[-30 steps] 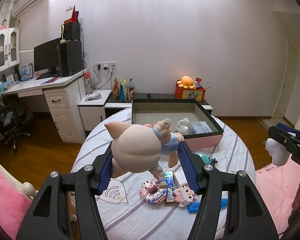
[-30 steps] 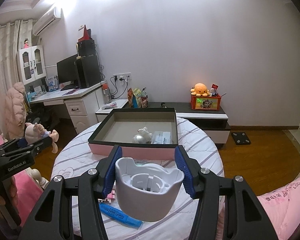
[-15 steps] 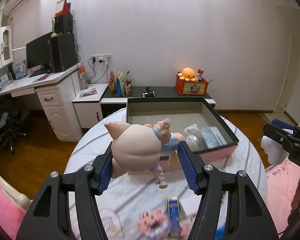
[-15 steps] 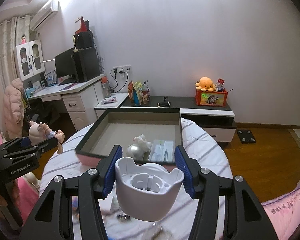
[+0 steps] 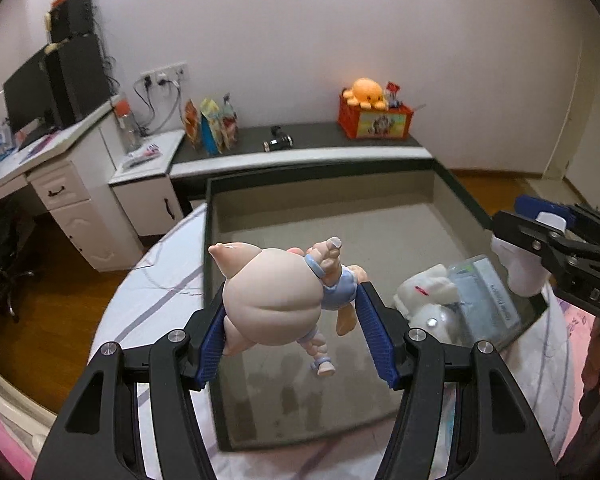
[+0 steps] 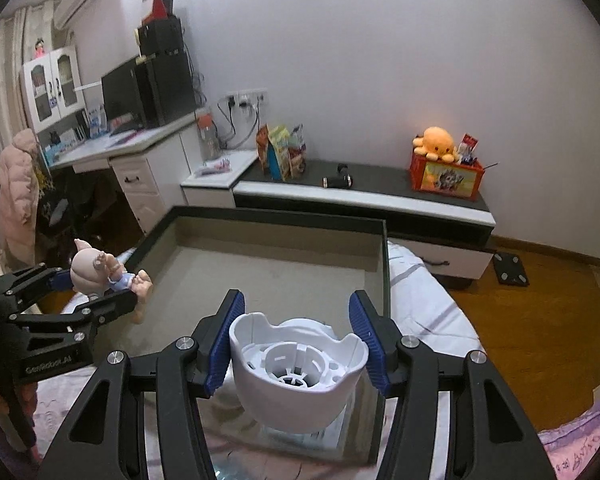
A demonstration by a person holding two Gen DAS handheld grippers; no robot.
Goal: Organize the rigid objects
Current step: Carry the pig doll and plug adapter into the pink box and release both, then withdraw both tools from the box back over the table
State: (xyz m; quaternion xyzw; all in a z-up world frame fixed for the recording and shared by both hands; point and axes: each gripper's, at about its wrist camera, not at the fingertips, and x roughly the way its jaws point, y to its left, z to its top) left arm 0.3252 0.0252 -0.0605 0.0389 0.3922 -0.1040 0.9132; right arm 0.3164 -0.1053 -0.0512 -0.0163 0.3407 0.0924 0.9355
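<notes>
My left gripper (image 5: 296, 336) is shut on a pink pig figure (image 5: 274, 300) in pale blue clothes, hanging over the near left part of the open grey box (image 5: 340, 224). My right gripper (image 6: 298, 340) is shut on a white plastic cup-shaped piece (image 6: 296, 372), held over the box's (image 6: 260, 272) near right part. Each view shows the other tool: the right gripper (image 5: 540, 236) at the right edge, the left gripper (image 6: 96, 292) with the pig figure (image 6: 96, 270) at the left. Inside the box lie a white plush toy (image 5: 424, 296) and a clear packet (image 5: 488, 292).
The box rests on a round table with a striped white cloth (image 5: 160, 276). Behind stand a low dark cabinet (image 6: 380, 192) with an orange octopus toy (image 6: 438, 144) on a red box, snack bags (image 6: 280, 152) and a white desk (image 6: 140, 160) with a monitor. Pink bedding (image 6: 572, 448) lies at the right.
Both grippers have moved forward and down from the table's near side to over the box, each still holding its object. The loose items on the cloth have dropped out of view.
</notes>
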